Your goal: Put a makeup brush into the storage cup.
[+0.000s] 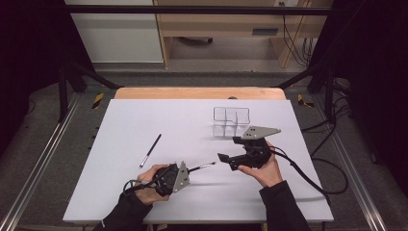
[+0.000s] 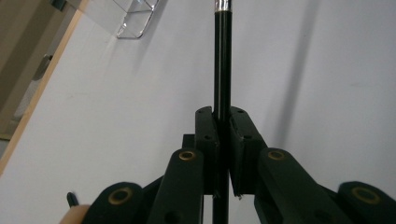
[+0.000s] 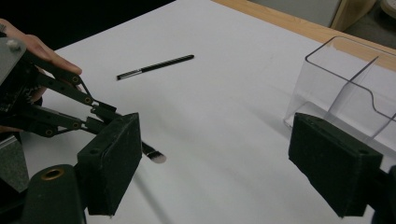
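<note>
On the white table (image 1: 144, 202) in the high view, the left gripper (image 1: 190, 172) lies low at seven o'clock, pinching a black pen (image 1: 202, 167) that points toward three o'clock. The right gripper (image 1: 222, 158), at four o'clock, aims left, jaws wide and empty. A second pen (image 1: 150, 150) lies at nine o'clock; a clear organizer (image 1: 232, 120) stands at one o'clock.

In the left gripper view, the jaws clamp the pen (image 2: 222, 70).

In the right gripper view, the jaws gape apart.
</note>
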Action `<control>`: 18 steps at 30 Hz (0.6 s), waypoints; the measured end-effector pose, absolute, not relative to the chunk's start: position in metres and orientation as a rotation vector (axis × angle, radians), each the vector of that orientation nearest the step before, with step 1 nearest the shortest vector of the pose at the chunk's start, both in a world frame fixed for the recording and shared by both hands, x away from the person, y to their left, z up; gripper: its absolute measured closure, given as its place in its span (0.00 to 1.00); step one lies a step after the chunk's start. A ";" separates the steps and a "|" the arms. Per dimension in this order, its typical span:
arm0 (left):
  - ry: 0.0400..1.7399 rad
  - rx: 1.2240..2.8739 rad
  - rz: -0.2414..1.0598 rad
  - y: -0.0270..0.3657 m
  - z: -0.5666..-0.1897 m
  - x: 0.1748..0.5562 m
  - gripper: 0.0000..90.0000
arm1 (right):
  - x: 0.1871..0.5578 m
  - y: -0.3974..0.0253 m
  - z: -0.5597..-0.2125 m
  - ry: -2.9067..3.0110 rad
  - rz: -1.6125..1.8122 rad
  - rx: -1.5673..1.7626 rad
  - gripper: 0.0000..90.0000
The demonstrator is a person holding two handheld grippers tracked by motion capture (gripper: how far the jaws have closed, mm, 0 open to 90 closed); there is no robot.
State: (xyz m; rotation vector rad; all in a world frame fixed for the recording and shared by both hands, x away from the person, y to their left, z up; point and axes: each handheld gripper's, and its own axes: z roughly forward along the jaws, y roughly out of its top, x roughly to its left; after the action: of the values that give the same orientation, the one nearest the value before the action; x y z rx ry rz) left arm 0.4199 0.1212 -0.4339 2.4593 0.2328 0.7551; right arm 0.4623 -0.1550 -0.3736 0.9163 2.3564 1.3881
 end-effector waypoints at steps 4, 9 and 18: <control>0.295 2.436 0.730 0.122 -0.434 0.422 0.92 | 0.460 -0.157 -0.381 2.350 1.400 0.933 0.17; 0.380 2.402 0.685 0.125 -0.434 0.425 0.92 | 0.459 -0.159 -0.389 2.342 1.401 0.960 0.16; 0.514 2.328 0.627 0.131 -0.434 0.428 0.92 | 0.456 -0.157 -0.394 2.310 1.420 0.989 0.14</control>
State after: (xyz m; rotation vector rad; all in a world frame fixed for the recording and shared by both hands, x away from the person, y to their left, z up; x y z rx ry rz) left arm 0.4284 0.1308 -0.4340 2.3284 0.5142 0.6271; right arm 0.4565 -0.1573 -0.3942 0.9890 2.3105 1.4198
